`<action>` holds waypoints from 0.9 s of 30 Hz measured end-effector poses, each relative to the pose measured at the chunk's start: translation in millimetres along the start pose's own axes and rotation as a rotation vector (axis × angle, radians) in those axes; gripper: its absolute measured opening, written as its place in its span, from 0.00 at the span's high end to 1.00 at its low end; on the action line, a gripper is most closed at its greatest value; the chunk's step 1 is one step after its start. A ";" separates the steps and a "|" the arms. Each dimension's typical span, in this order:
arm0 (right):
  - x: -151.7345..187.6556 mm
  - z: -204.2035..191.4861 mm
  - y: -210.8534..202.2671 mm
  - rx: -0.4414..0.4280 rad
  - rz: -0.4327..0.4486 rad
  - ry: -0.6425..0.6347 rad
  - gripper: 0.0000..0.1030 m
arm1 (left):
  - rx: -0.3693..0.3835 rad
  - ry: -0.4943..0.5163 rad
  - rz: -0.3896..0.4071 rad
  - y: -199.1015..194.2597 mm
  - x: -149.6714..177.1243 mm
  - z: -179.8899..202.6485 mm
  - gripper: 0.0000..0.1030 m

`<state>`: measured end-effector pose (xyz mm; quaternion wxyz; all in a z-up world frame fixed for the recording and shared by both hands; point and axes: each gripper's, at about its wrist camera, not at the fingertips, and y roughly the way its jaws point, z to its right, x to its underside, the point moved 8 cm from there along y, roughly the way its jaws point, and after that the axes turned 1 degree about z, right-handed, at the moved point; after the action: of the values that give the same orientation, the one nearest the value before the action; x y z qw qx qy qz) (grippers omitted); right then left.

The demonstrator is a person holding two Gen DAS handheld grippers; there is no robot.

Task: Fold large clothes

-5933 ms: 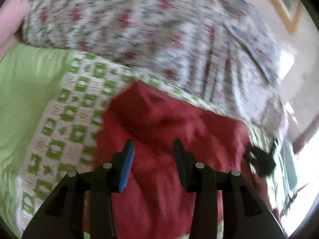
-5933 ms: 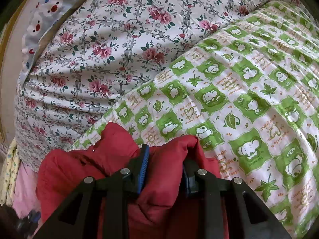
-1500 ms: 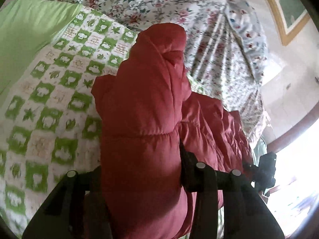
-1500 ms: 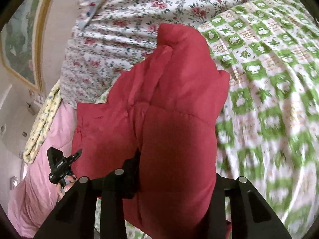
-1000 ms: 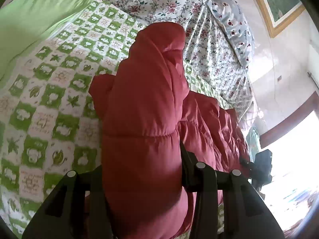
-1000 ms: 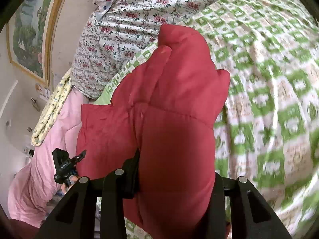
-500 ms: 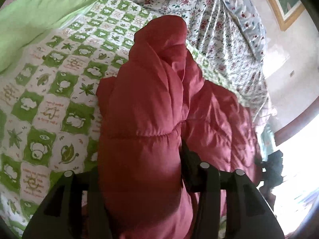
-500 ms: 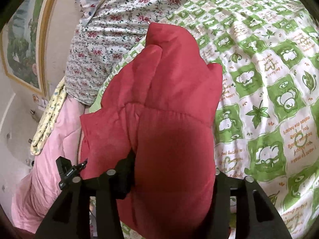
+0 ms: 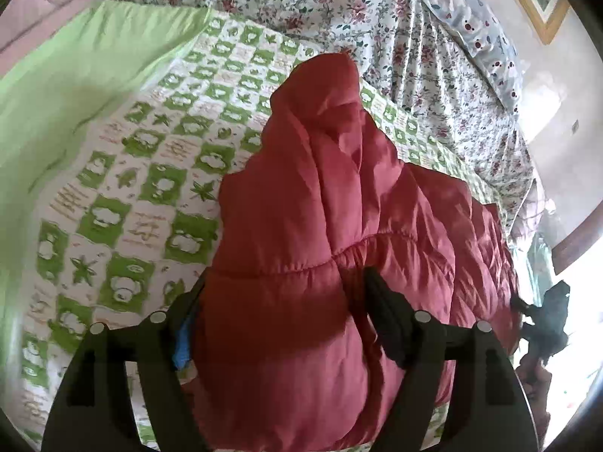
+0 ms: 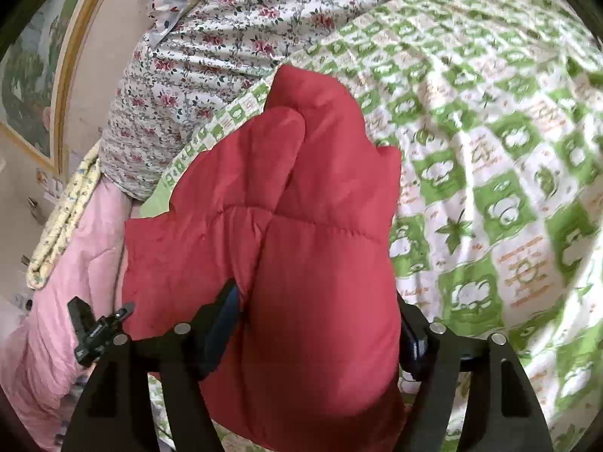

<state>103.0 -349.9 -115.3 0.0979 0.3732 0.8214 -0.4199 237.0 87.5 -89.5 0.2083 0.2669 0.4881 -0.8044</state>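
A red puffer jacket lies bunched on a green-and-white checked quilt. My left gripper is shut on a thick padded fold of it, which bulges between the fingers and hides the tips. The same jacket fills the right wrist view, where my right gripper is shut on another thick fold. Each gripper shows small in the other's view: the right gripper at the far right, the left gripper at the lower left.
A floral duvet is heaped beyond the quilt, with a spotted pillow against the wall. A plain green sheet lies at the left. A pink blanket hangs at the bed's edge. A framed picture hangs on the wall.
Both grippers, empty or barely gripping 5.9 s ago, now hold thick jacket folds. Over the last second both have dropped lower and nearer the quilt, with the jacket spreading out wider.
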 end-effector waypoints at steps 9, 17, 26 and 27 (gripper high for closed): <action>-13.3 -5.5 -32.4 0.094 0.105 -0.060 0.24 | -0.074 0.003 0.093 -29.1 -11.7 -10.0 0.24; -13.6 -57.5 -52.4 0.196 0.218 -0.266 0.24 | -0.012 0.127 0.123 -49.2 -2.5 37.0 0.24; 17.3 -130.0 -20.6 0.111 0.098 -0.460 0.24 | 0.086 0.324 0.053 -44.0 38.3 101.4 0.24; 21.2 -134.6 -17.0 0.106 0.086 -0.472 0.24 | 0.089 0.333 0.044 -41.7 42.2 104.6 0.24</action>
<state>96.8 -242.1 -30.3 0.2851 0.3039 0.7359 -0.5337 156.0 8.8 -48.2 0.1300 0.4160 0.4738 -0.7652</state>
